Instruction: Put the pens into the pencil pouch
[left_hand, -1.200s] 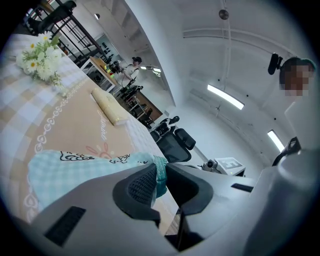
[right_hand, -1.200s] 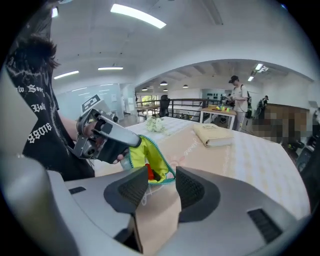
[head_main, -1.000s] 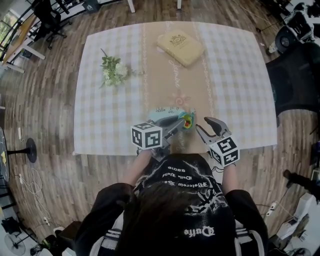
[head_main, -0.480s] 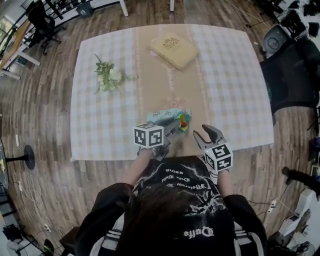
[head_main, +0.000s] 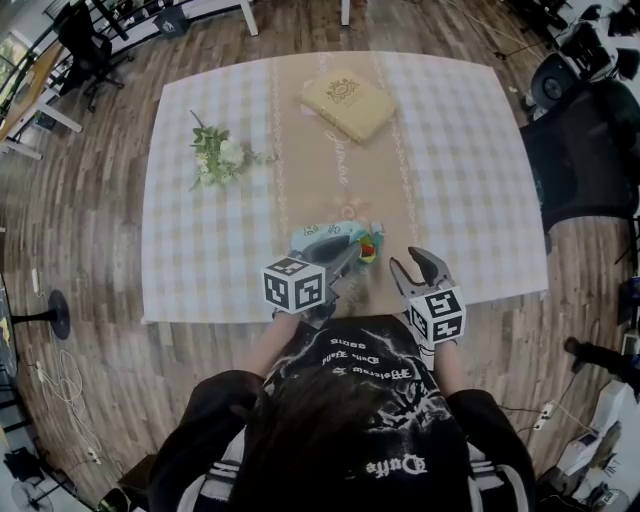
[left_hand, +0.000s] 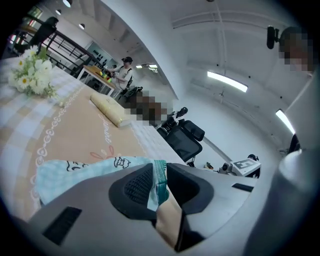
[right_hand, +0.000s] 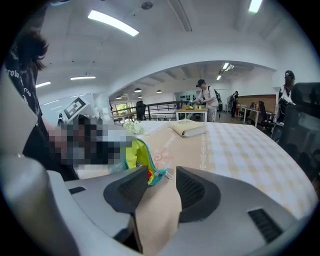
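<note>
Person stands at near edge of tabletop (head_main: 470, 150), one pair of tongs in each hand.

Pencil pouch (head_main: 320, 238), light blue with small prints, lies on the beige runner (head_main: 320, 170) close to the near edge, just ahead of both tongs. Its mouth faces right and is unzipped, with yellow lining and a teal zipper showing. Red and green bits sit in the mouth; can't tell if they are pens.

Left tongs (head_main: 345, 258) are on the pouch's near edge. In the left gripper view the left tongs (left_hand: 159, 175) stand narrow, with the pouch (left_hand: 75, 170) fabric and teal zipper tape filling the gap, pads on it. Jaws have just been opening a little, pouch edge between them.

Right tongs (head_main: 403, 250) are just right of the pouch mouth. In the right gripper view the right tongs (right_hand: 162, 187) stand wide apart with nothing clamped. The pouch (right_hand: 131, 155) zipper end sits right at the tip of the left-hand jaw, bare runner in the gap.

Rest of tabletop:
- White flower bunch (head_main: 215, 155) far left, well apart from the pouch.
- Yellowish book (head_main: 348, 100) on the runner at the far side.
</note>
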